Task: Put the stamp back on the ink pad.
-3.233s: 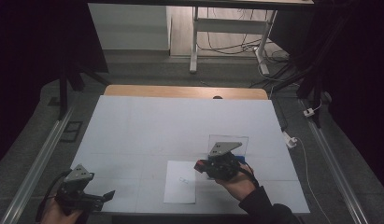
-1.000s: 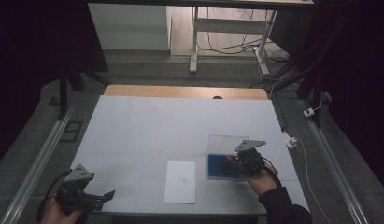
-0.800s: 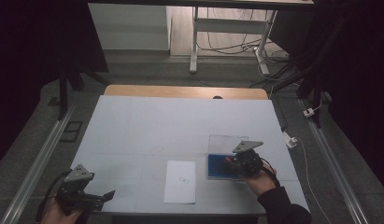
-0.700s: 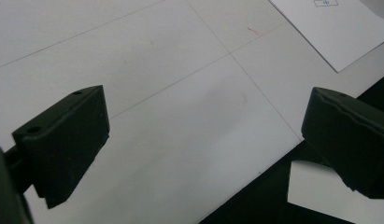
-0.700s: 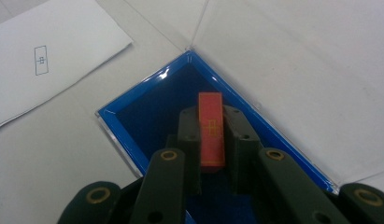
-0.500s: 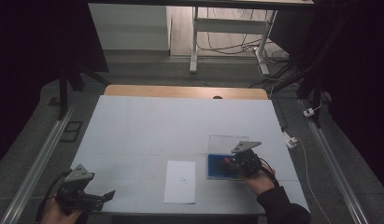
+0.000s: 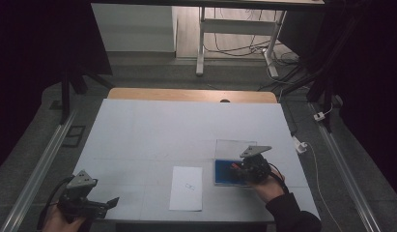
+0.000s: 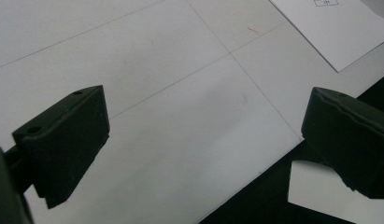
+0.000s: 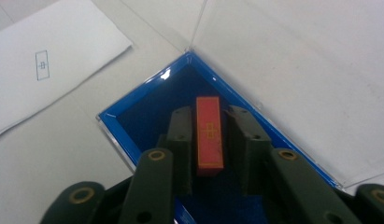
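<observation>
A big white surface has thin lines drawn across it, and a strip of wood runs along its far edge. The floor around it is dark, with cables lying on it past the far edge.

Near the front edge, about in the middle, a white sheet of paper lies flat. It has a tiny box drawn on it. In the right claw view the same paper sits at the upper left, apart from the box.

Just to the right of the paper, toward the front right corner, is a shallow blue box. Its clear lid is open and lies back toward the far edge. In the right claw view the blue box shows its bright blue rim and dark blue inside, and the clear lid lies flat beside it, joined at one corner.

The right claw is over the blue box, with a hand and a dark sleeve behind it. In the right claw view the right claw has a small red block between its two jaws. The jaws are closed in on the block's long sides and seem to touch it. The block is over the inside of the box, but it is hard to tell if it rests on the bottom.

The left claw is at the front left corner, held by a hand. In the left claw view the left claw has its jaws spread wide apart over the front edge, holding nothing.
</observation>
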Demonstrator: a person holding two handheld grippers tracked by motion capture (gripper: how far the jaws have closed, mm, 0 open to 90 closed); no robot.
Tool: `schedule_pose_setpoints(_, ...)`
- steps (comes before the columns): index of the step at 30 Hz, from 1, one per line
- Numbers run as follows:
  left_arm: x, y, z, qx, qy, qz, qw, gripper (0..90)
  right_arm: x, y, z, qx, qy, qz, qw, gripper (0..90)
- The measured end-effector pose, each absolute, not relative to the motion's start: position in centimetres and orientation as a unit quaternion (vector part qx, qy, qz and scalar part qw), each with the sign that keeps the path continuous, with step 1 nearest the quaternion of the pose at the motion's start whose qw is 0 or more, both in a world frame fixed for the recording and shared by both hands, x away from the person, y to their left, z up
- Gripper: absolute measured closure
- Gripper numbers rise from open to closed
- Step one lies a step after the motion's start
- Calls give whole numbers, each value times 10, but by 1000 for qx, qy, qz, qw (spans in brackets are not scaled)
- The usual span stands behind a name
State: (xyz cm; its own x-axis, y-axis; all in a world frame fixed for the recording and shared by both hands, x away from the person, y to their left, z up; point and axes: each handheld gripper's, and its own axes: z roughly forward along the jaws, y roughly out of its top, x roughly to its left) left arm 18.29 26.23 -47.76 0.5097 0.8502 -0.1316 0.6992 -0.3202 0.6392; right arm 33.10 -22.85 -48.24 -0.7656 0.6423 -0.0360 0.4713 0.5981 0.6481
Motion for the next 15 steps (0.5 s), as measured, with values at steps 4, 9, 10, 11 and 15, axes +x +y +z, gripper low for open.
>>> schedule_pose_setpoints(4,183,262,-478,804,482,115,329,12,330,-230,-478,321,878,327,140,619)
schedule_pose_setpoints(9,183,262,-478,804,482,115,328,12,329,-231,-474,329,871,335,142,496)
schedule_pose_setpoints(10,183,262,-478,804,482,115,328,12,329,-231,-474,330,871,335,144,469)
schedule_pose_setpoints(11,183,262,-478,804,482,115,328,12,329,-230,-474,331,870,337,143,441)
schedule_pose_setpoints(15,183,262,-478,804,482,115,329,12,327,-228,-472,330,869,340,145,340)
